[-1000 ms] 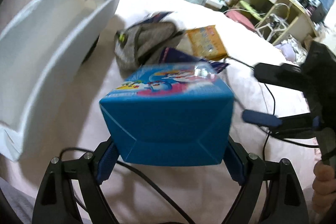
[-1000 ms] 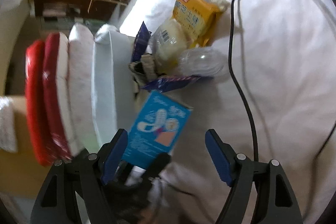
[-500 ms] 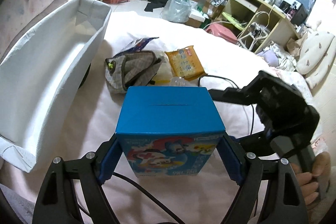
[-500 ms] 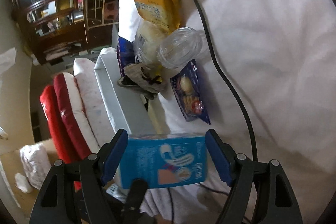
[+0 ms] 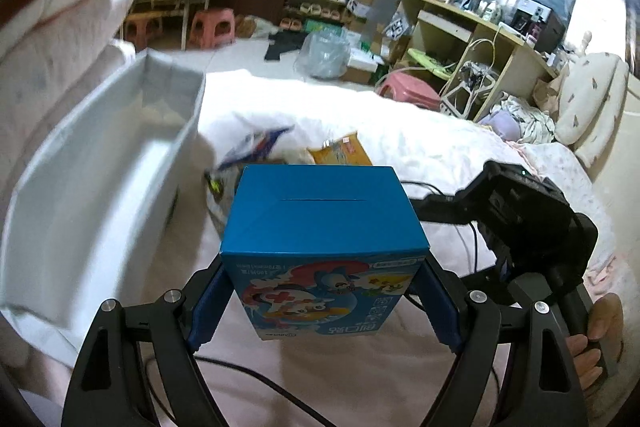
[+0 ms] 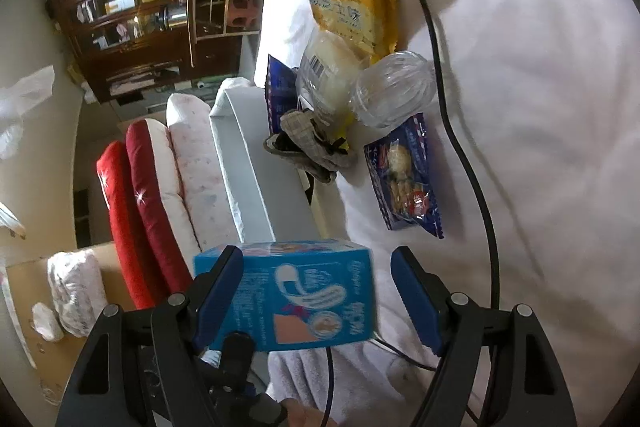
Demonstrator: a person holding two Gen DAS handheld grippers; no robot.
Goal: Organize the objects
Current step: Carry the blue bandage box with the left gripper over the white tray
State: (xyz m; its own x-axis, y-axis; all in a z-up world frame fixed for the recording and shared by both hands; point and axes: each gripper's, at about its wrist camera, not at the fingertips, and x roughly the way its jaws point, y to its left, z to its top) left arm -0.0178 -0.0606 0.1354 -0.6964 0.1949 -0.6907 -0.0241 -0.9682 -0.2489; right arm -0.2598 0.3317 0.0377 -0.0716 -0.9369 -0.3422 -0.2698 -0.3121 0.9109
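A blue carton [image 5: 324, 223] with a cartoon print is clamped by its sides in my left gripper [image 5: 324, 301], lifted above the bedspread. The same blue carton [image 6: 304, 299] shows low in the right wrist view, in front of my right gripper [image 6: 317, 255]. That gripper stands open, with a clear gap between its right pad and the carton. In the left wrist view the right gripper [image 5: 448, 239] sits just right of the carton, held by a hand [image 5: 600, 331]. A long white bin [image 5: 100, 187] lies to the left.
On the white bedspread lie a yellow biscuit pack [image 6: 352, 3], a grey checked pouch [image 6: 308, 143], a clear bottle [image 6: 392, 91], a blue snack bag [image 6: 408, 171] and a black cable [image 6: 468, 147]. Red and white cushions [image 6: 160, 195] flank the white bin [image 6: 244, 163].
The left gripper has risen with the carton, which tipped so its printed face now points at the camera. The right gripper has rolled and stays open.
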